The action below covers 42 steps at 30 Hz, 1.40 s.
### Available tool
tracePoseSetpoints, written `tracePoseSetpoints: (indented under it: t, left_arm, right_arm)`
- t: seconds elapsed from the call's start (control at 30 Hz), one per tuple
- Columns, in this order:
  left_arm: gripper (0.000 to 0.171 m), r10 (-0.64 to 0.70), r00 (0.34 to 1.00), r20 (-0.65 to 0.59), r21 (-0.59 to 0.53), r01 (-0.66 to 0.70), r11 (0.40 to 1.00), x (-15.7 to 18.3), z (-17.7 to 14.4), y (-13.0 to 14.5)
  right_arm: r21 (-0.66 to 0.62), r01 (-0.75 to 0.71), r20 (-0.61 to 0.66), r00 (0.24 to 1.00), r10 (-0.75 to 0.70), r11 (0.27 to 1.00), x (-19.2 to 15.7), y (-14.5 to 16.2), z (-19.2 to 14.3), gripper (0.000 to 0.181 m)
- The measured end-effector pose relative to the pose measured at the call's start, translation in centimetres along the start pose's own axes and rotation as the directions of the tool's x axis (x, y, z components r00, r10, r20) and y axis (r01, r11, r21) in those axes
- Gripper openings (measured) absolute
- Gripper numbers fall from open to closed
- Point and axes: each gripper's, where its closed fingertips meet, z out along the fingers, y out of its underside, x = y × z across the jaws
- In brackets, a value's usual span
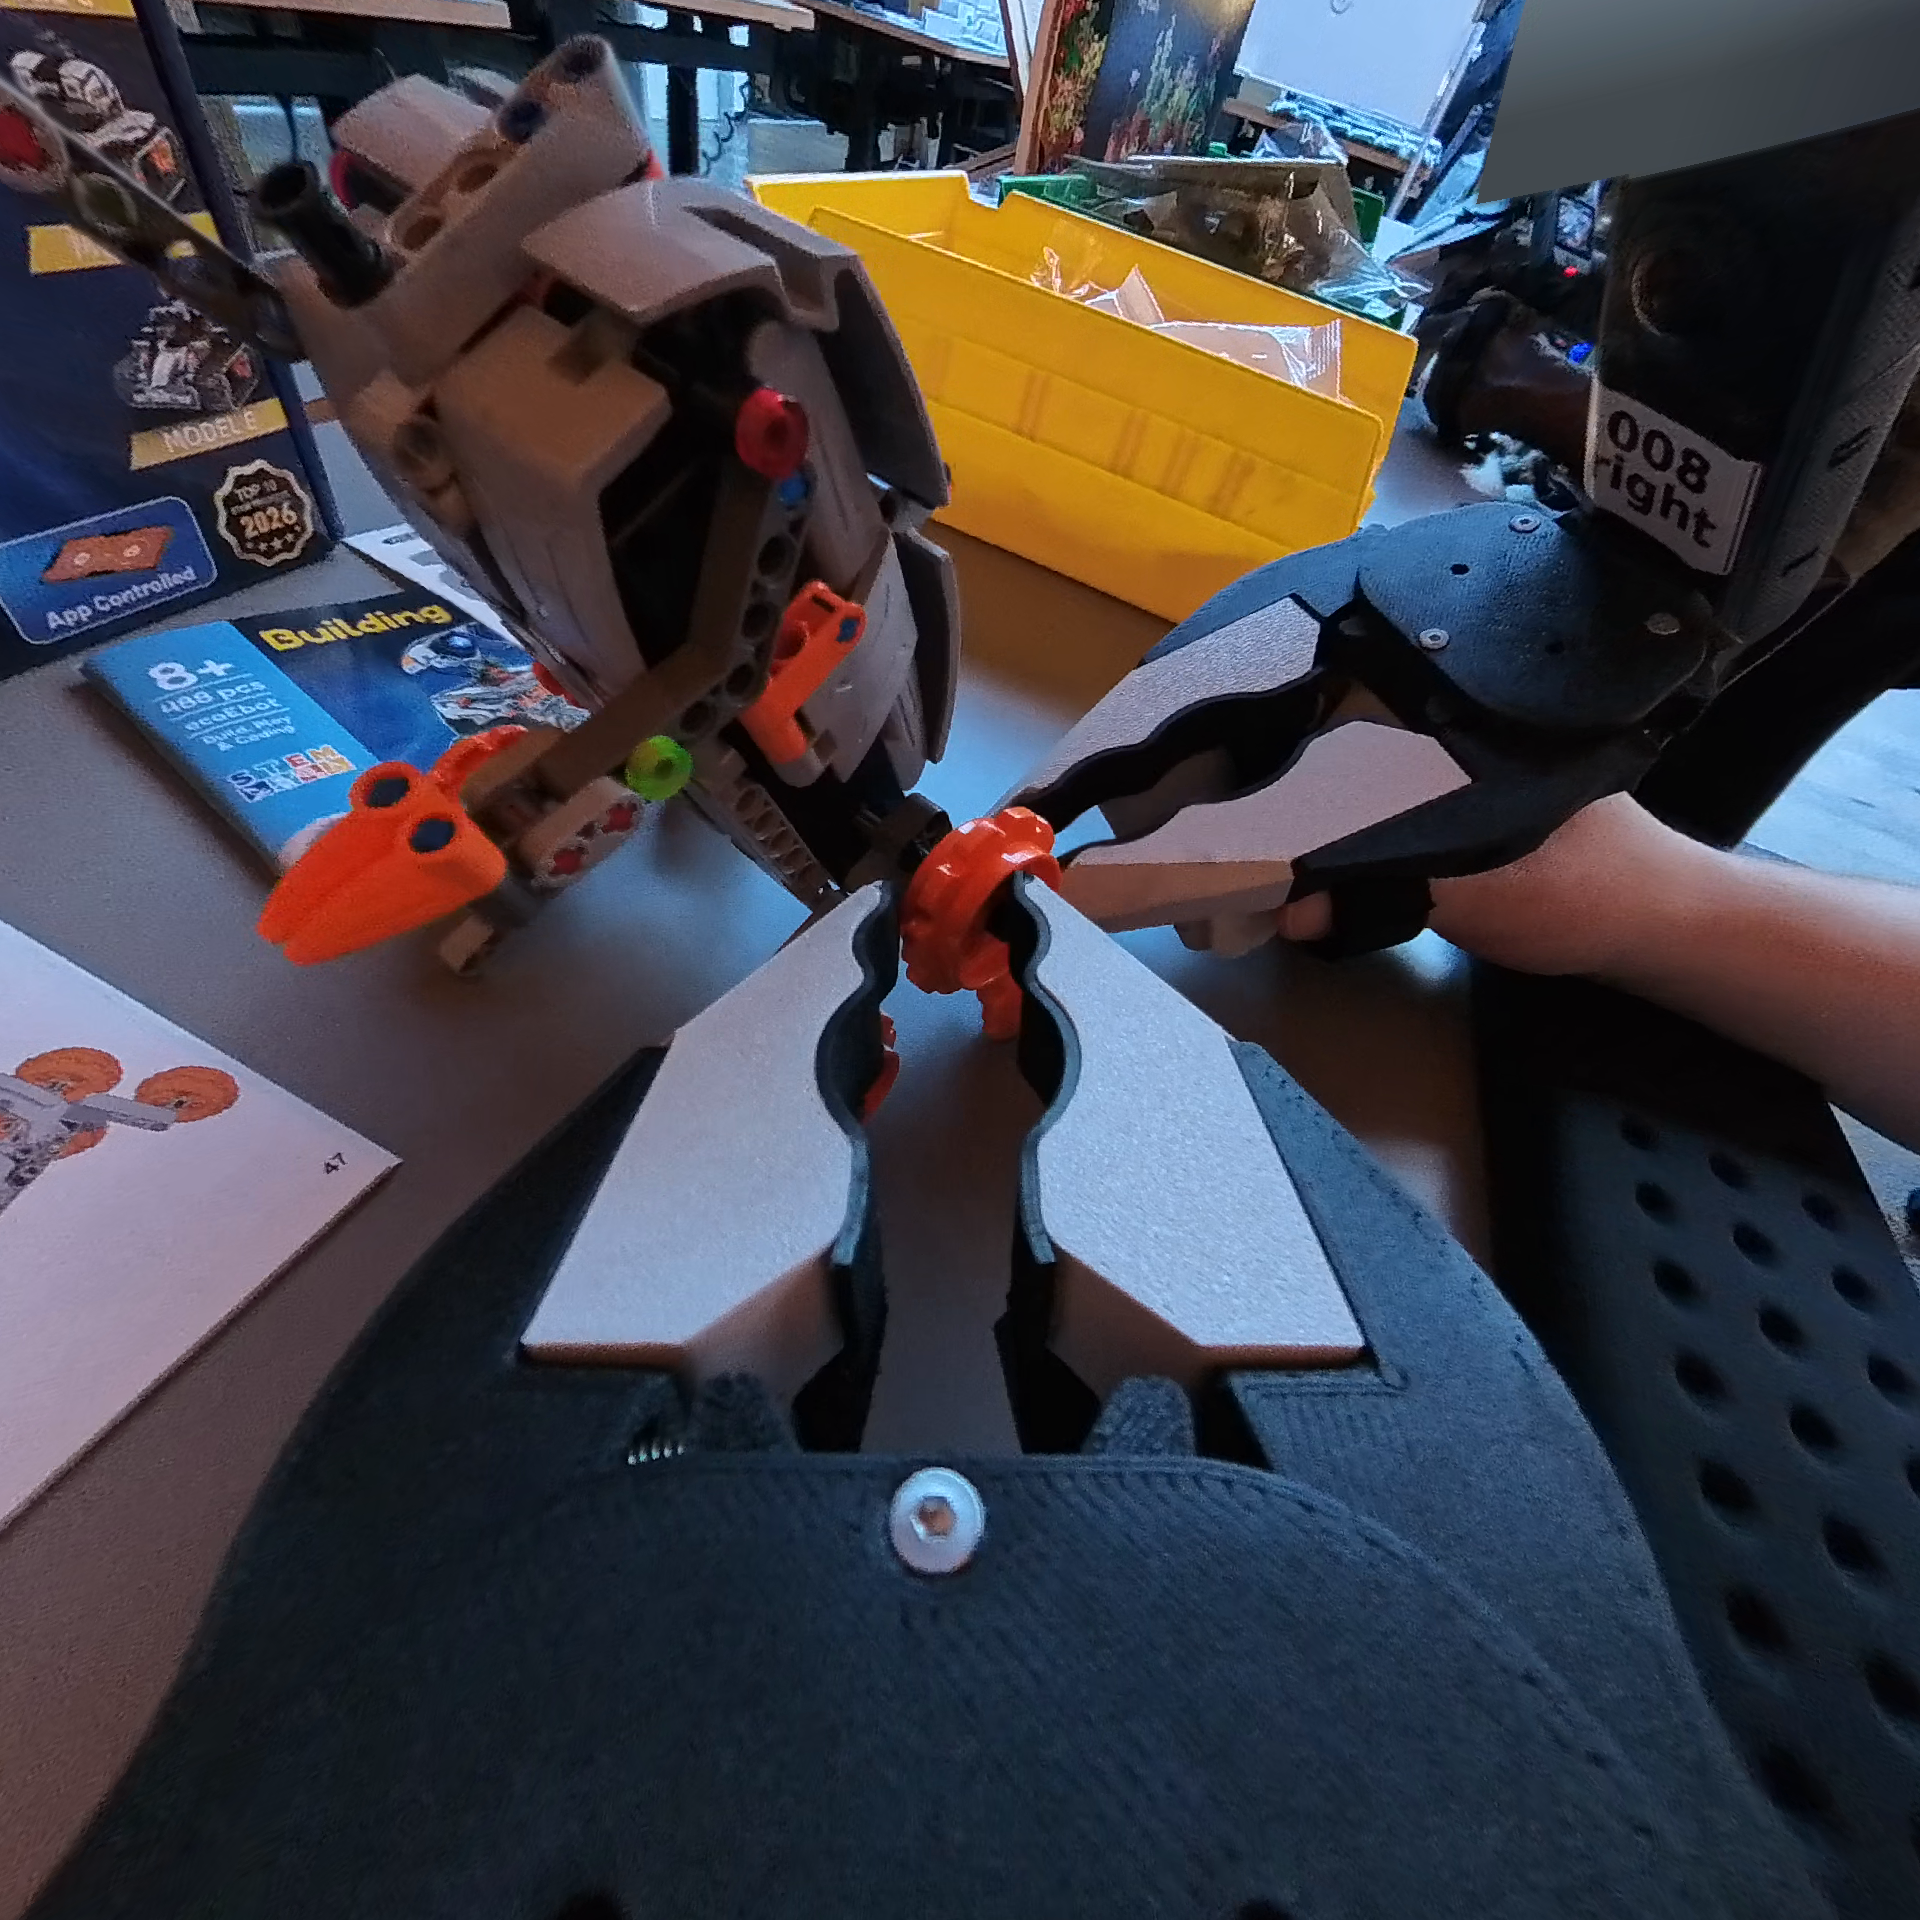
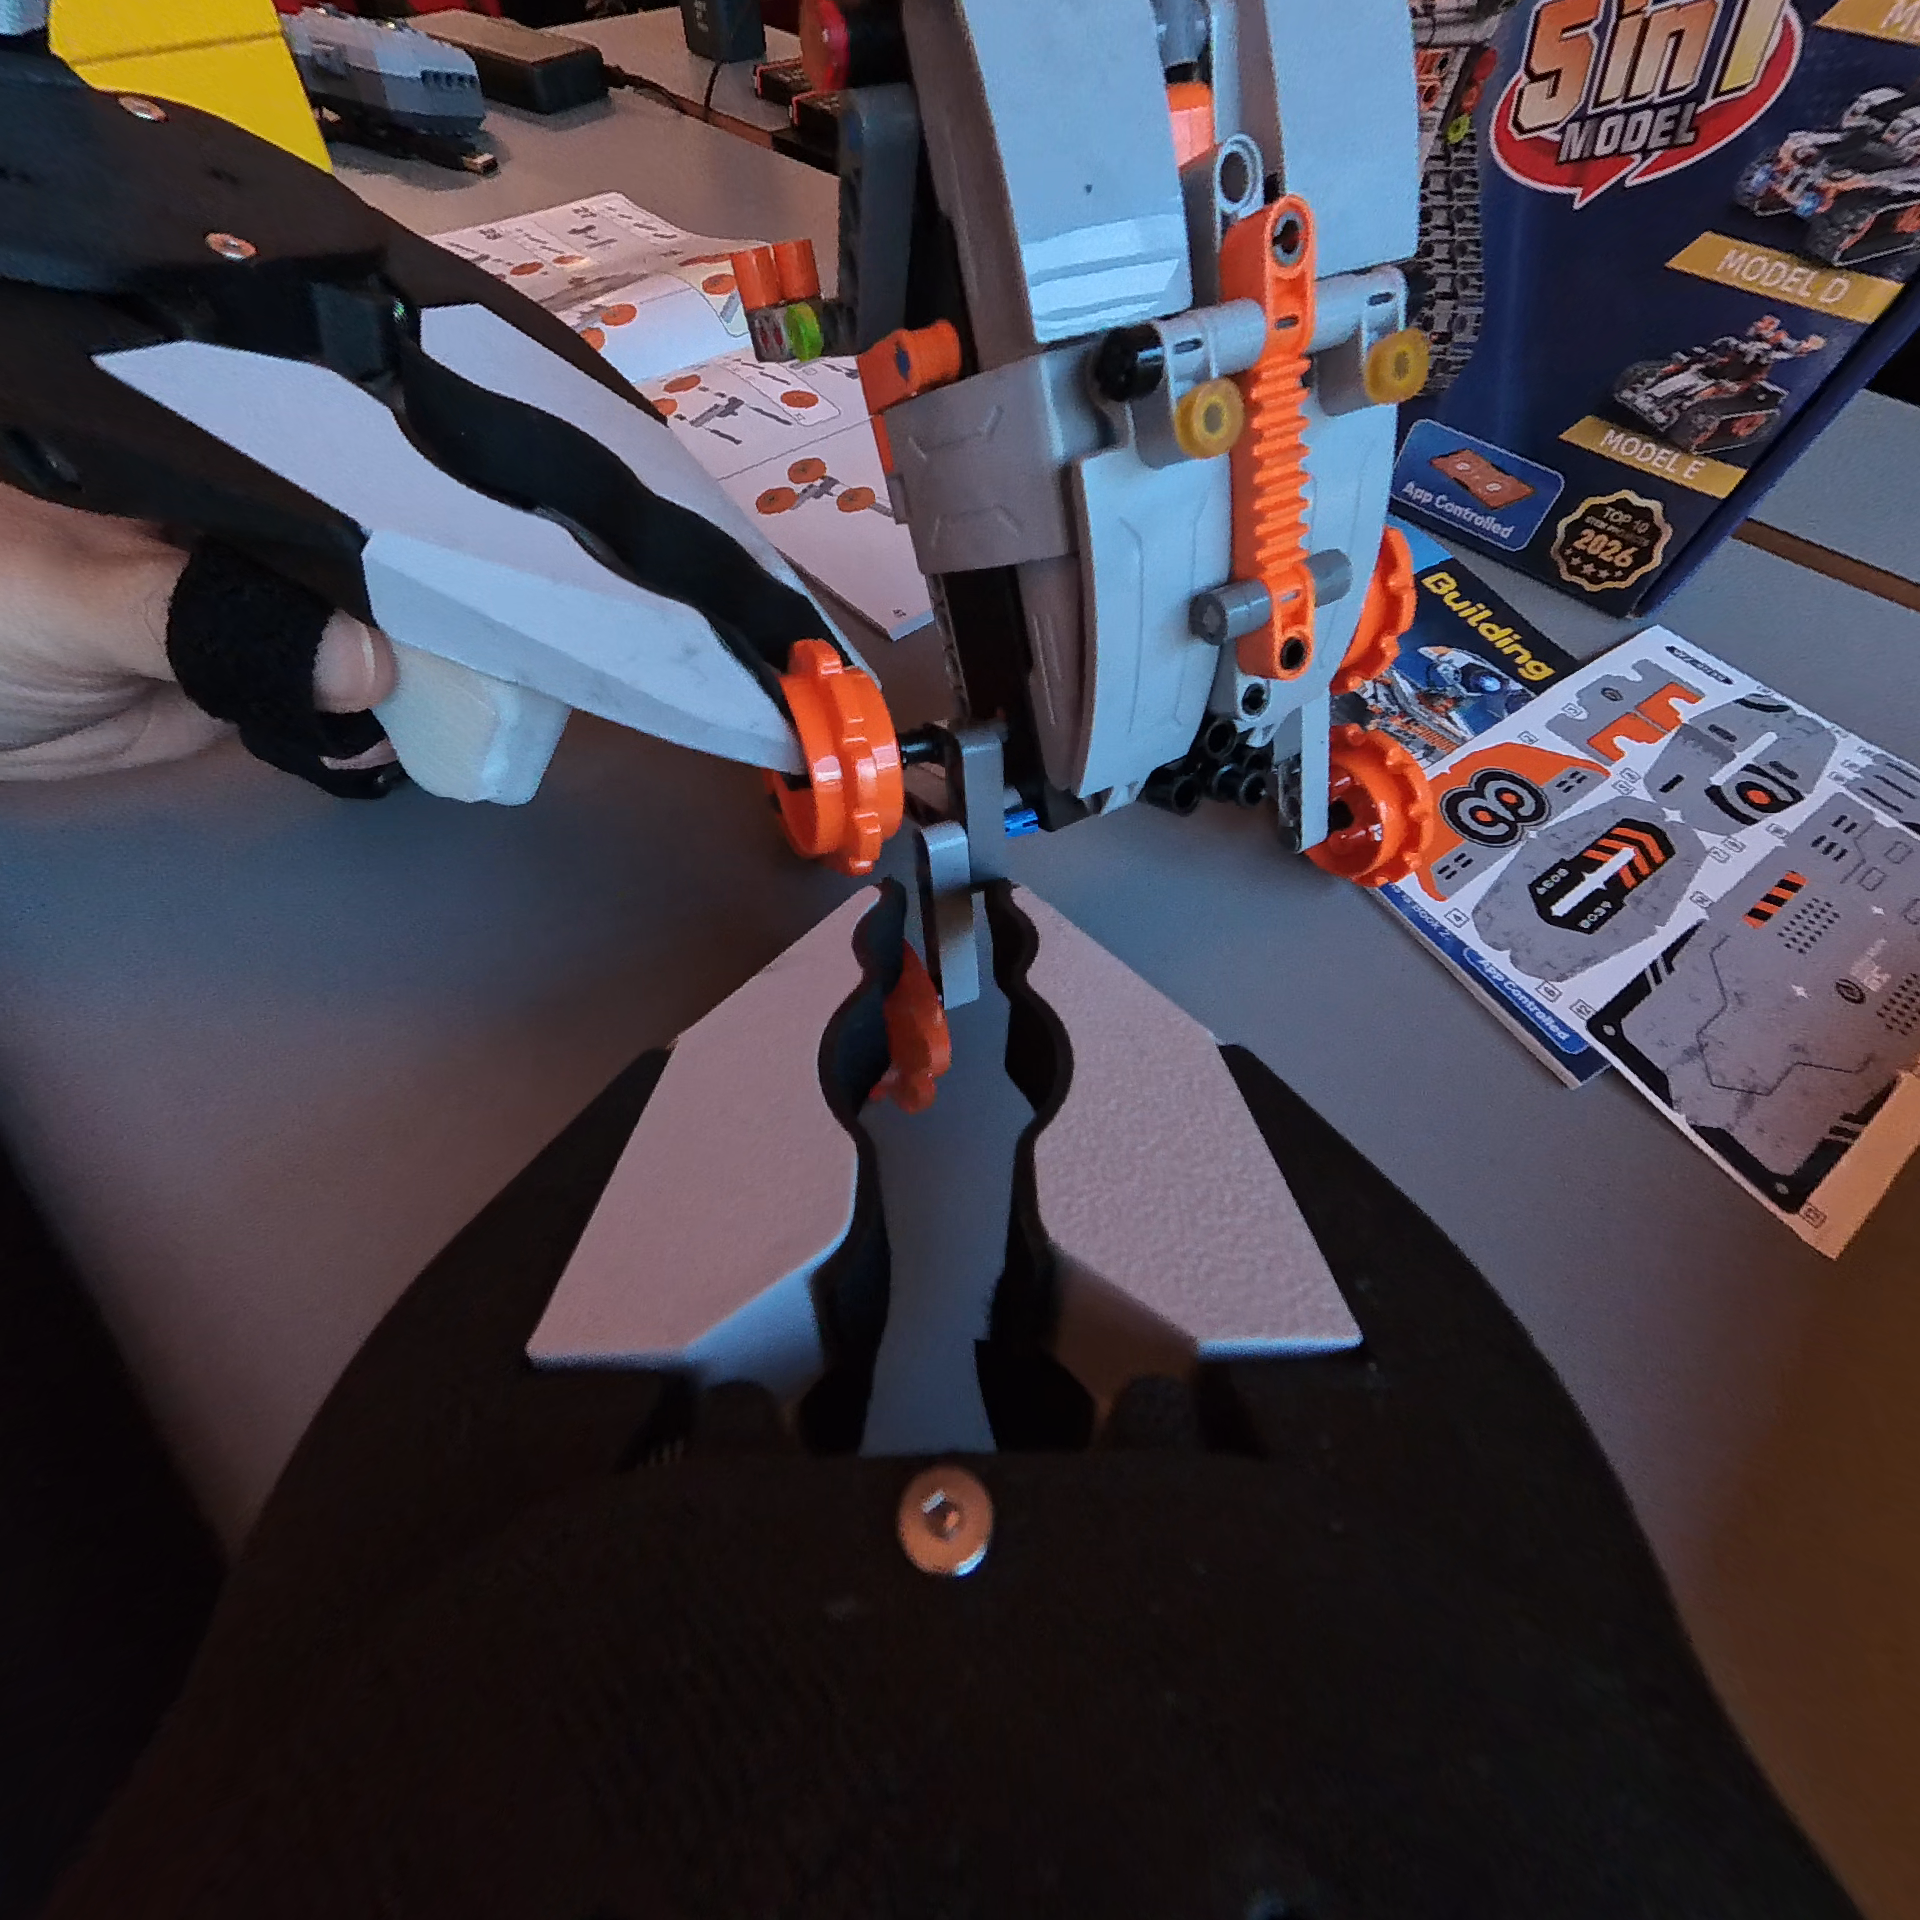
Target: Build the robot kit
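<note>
- Left wrist view, lower centre: left gripper [image 1: 951, 935] closed narrow on an orange toothed wheel [image 1: 971, 904], pinched at the rim just past the fingertips.
- Right wrist view, centre: right gripper [image 2: 940, 935] clamped on a grey beam [image 2: 961, 904] at the foot of the brick-built model [image 2: 1132, 468], with a second orange wheel [image 2: 914, 1029] against its left pad.
- Looks light, rigid and smooth; probably slippery on the teeth, and prone to popping apart at pin joints if twisted. Best taken by solid beams or wheel rims, not the thin orange claw [image 1: 374, 873].
- Model standing tilted on the grey bench [image 1: 623, 1039], centre frame.
- Beyond, upper right in the left view: yellow bin [image 1: 1143, 416] holding clear plastic bags [image 1: 1195, 312]; contents of the bags unclear.
- Booklets [image 1: 260, 717] and a blue box [image 1: 135, 416] at upper left.
</note>
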Motion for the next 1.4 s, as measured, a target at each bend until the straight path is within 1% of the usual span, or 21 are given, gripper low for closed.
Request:
tracePoseSetpoints:
  t: [0.13,0.23,0.33,0.43,0.6,0.67,0.73,0.83,0.87,0.97,1.03,1.1,1.17,1.23,1.3,1.4]
  left_arm:
    - [0.019,-0.004,1.0,0.001,-0.006,0.004,1.0,0.0,-0.1,0.1]
    - [0.018,-0.001,1.0,0.004,-0.002,0.001,1.0,0.0,-0.2,0.1]
    - [0.018,0.001,1.0,0.007,-0.011,-0.001,1.0,0.0,-0.1,0.2]
    - [0.018,0.012,1.0,0.014,-0.009,-0.012,1.0,0.0,-0.2,0.2]
    - [0.018,0.012,1.0,-0.02,-0.005,-0.012,1.0,0.6,-0.3,0.2]
    - [0.018,0.003,0.999,-0.041,0.004,-0.002,1.0,1.0,-0.5,0.2]
    - [0.024,-0.023,0.995,-0.094,0.025,0.026,0.999,1.7,-1.0,-0.1]
    - [0.046,-0.149,0.967,-0.208,0.04,0.16,0.986,2.6,-2.0,-0.8]
    - [0.048,-0.193,0.949,-0.248,0.04,0.209,0.977,2.8,-2.3,-1.1]
    - [0.043,-0.319,0.899,-0.301,0.027,0.342,0.939,2.3,-3.1,-1.6]
    - [0.04,-0.398,0.853,-0.339,-0.004,0.421,0.907,2.2,-3.2,-1.4]
    - [0.033,-0.461,0.806,-0.371,-0.058,0.475,0.878,2.4,-2.9,-0.9]
    - [0.031,-0.503,0.778,-0.377,-0.129,0.493,0.86,2.9,-2.6,0.1]
    - [0.026,-0.517,0.784,-0.344,-0.188,0.481,0.856,3.1,-2.1,1.3]
    - [0.013,-0.504,0.794,-0.338,-0.199,0.463,0.863,3.3,-2.0,1.5]
    - [0.013,-0.516,0.787,-0.338,-0.205,0.474,0.856,3.2,-1.9,1.6]
  right_arm:
    - [0.0,-0.026,0.013,1.0,0.026,1.0,0.1,0.0,0.1,0.011]
    - [-0.003,-0.04,0.001,0.999,0.04,0.999,0.4,0.0,0.2,0.018]
    - [-0.018,0.004,-0.023,1.0,-0.005,1.0,0.2,0.1,0.3,0.023]
    - [-0.028,0.052,-0.044,0.998,-0.053,0.998,-0.1,0.1,0.6,0.019]
    - [-0.033,0.029,-0.025,0.999,-0.029,0.999,-0.2,0.2,0.5,0.016]
    - [-0.03,0.061,-0.03,0.998,-0.062,0.998,-0.4,0.1,0.2,0.015]
    - [-0.017,0.122,-0.055,0.991,-0.123,0.992,-0.5,-0.3,-0.2,0.015]
    - [-0.024,0.264,-0.108,0.958,-0.265,0.964,-1.0,-0.7,-0.7,0.015]
    - [-0.024,0.315,-0.122,0.941,-0.315,0.949,-1.2,-0.9,-0.9,0.015]
    - [-0.019,0.458,-0.171,0.874,-0.454,0.889,-2.0,-1.5,-1.6,0.016]
    - [-0.031,0.533,-0.193,0.827,-0.528,0.845,-2.6,-1.7,-1.7,0.015]
    - [-0.044,0.585,-0.178,0.793,-0.582,0.81,-3.4,-1.5,-1.4,0.016]
    - [-0.072,0.617,-0.175,0.766,-0.619,0.784,-3.6,-1.2,-1.2,0.015]
    - [-0.075,0.636,-0.17,0.751,-0.638,0.768,-3.9,-1.1,-1.0,0.015]
    - [-0.079,0.647,-0.156,0.744,-0.65,0.759,-4.2,-0.9,-0.9,0.015]
    - [-0.093,0.65,-0.165,0.737,-0.655,0.754,-4.1,-0.8,-0.9,0.016]
